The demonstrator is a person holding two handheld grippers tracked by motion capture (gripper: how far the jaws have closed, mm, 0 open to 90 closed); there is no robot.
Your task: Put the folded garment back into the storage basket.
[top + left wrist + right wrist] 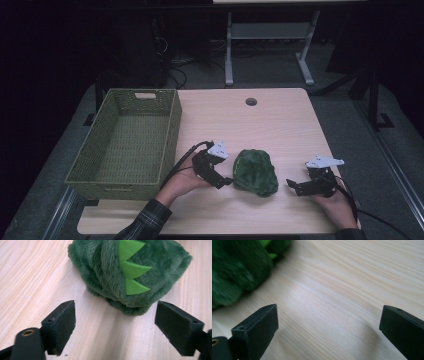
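The woven green basket (125,145) occupies the 9 o'clock side of the desk (280,125), and it holds nothing visible. The left tongs (227,182) lie just at the 9 o'clock edge of the green plush item (256,172); in the left gripper view their jaws stand spread wide, with bare desk between them and the plush (130,275) just ahead, its light green felt spikes (132,270) facing up. The plush rests slightly toward 5 o'clock of the desk centre, apart from the basket. The right tongs (292,185) sit at its 3 o'clock side, clear of it, jaws likewise spread over bare wood; the plush (234,270) shows at the 10 o'clock corner of the right gripper view. Probable faults: a closure from the present left position is likely to catch pile alone, and a shallow pinch on soft fabric may slip during a lift. A one-sided push could slide the plush across the smooth desk. If carried low, it may snag on the basket rim.
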